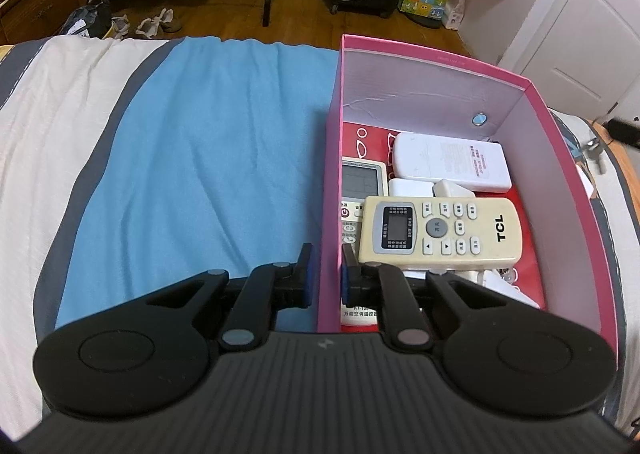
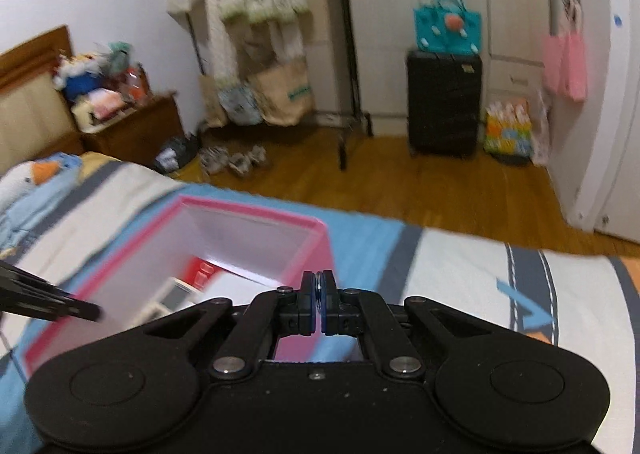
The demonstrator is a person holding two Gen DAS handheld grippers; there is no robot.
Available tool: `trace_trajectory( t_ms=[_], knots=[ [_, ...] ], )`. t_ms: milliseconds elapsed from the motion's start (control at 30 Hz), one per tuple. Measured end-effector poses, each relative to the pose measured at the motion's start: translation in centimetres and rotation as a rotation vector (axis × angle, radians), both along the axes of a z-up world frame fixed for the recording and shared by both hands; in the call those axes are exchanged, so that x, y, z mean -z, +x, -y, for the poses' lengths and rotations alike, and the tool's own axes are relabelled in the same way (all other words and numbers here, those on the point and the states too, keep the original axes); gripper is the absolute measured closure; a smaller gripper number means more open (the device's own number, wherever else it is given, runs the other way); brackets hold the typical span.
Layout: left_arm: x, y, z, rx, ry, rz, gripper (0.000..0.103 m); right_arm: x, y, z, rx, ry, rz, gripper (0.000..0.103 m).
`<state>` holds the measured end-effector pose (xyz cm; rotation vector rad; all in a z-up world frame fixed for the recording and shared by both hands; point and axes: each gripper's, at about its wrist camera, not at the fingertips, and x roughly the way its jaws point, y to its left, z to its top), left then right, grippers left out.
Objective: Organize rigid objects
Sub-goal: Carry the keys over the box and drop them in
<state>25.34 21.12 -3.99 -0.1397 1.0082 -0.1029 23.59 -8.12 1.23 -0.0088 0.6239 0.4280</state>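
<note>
Okay, my left tongs (image 1: 327,274) straddle the near-left wall of the pink box (image 1: 440,62): one finger sits outside over the blue sheet (image 1: 208,158), the other inside the box. The jaws look pressed against that wall from both sides, so I read them as clamped on the box wall.

The box sits on the bed (image 1: 60,126), on the right side of the blue sheet. Inside, a cream TCL remote (image 1: 440,230) lies on top, buttons up, nearest my tongs. Behind it a white remote (image 1: 452,162) lies face down, angled toward the far-right corner. A third remote with a grey screen (image 1: 362,182) lies along the left wall, partly under the TCL one. Two small white adapters (image 1: 432,188) sit between the TCL remote and the white one. The box floor is red where it shows.

My right tongs (image 2: 319,298) are clenched, pads nearly touching, with something thin and ring-like between the tips; too blurred to name. They hover above the near-right corner of the box, touching none of the remotes. That view is motion-blurred. The left tool's dark tip (image 2: 52,302) shows at the left edge over the box wall.

Past the bed: wood floor, a black suitcase (image 2: 444,106).
</note>
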Motion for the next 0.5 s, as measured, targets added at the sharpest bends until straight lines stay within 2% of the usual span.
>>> trace_trajectory(
  t_ms=[100,267,400,500],
  knots=[
    [0.0,0.0,-0.1,0.0,0.002,0.001,0.091,-1.8,-0.9,-1.2,-0.049,0.023,0.036,0.099],
    [0.0,0.0,-0.1,0.0,0.002,0.001,0.091,-3.6,-1.3,-4.0,-0.165,0.083,0.041,0.099],
    [0.0,-0.1,-0.3,-0.011,-0.016,-0.003,0.091,-2.9,-0.6,-7.0,-0.257,0.112,-0.015,0.099],
    [-0.2,-0.3,-0.3,-0.009,-0.012,0.014,0.091,-1.0,1.0,-10.0,-0.323,0.043,-0.063,0.099]
  ],
)
